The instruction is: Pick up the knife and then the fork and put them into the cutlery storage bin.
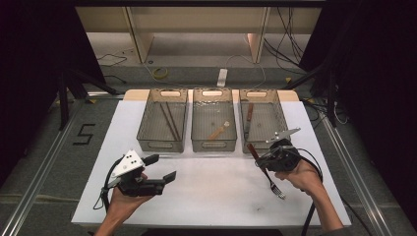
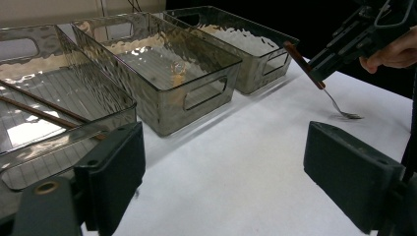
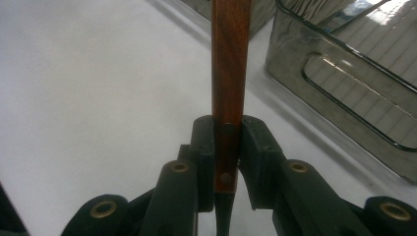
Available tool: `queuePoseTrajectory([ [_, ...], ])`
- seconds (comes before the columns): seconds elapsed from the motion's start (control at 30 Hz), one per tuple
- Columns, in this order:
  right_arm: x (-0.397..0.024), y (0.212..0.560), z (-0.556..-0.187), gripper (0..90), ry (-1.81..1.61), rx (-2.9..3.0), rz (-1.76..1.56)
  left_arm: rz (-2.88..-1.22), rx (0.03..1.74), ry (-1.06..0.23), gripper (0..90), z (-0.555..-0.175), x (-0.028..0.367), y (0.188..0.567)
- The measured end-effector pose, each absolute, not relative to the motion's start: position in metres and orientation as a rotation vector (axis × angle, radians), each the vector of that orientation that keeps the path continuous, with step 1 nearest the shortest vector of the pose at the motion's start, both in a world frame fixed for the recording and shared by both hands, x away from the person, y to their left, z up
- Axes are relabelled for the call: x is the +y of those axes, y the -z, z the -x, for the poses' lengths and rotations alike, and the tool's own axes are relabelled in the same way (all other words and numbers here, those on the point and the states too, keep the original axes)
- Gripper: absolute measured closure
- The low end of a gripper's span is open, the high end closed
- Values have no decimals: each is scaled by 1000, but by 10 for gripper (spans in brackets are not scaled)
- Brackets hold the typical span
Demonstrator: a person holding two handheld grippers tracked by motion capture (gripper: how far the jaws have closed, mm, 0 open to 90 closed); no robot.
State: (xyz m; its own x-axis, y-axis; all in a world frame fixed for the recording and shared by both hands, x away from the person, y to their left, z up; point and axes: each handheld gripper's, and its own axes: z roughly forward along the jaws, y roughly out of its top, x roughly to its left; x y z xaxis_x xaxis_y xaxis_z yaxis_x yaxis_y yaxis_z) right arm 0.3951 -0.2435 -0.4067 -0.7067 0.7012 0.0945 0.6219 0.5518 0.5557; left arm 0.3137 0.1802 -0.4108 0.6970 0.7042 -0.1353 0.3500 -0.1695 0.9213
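Holding: my right gripper (image 1: 262,158) has its fingers clamped on the wooden handle of a fork (image 1: 268,176); in the right gripper view the handle (image 3: 230,73) runs straight up between the two pads.
Fork position: near the right edge of the tabletop (image 1: 216,196), just in front of the right bin (image 1: 262,123); it slants, handle up toward the bins, tines (image 1: 279,191) down by the white surface. I cannot tell whether the tines touch it.
Left gripper: my left gripper (image 1: 162,168) sits near the front left corner of the tabletop, fingers (image 2: 115,172) wide apart with nothing between them, aimed toward the bins.
Bins: three clear bins stand side by side along the far edge.
Left bin (image 1: 163,123): two dark sticks that look like chopsticks (image 1: 170,120) lie inside.
Middle bin (image 1: 213,123): a pale wooden utensil (image 1: 219,130) lies on the bottom.
Right bin: a brown-handled utensil (image 1: 249,115) lies inside along the left wall.
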Motion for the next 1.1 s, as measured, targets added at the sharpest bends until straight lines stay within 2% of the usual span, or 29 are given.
queuePoseTrajectory([
  [0.37,-260,379,-409,775,-980,2514,-1183,-1776,844,-391,156,-314,180,411],
  [1.1,-257,306,-489,773,-1029,2341,-1267,-1765,847,-388,156,-314,181,411],
])
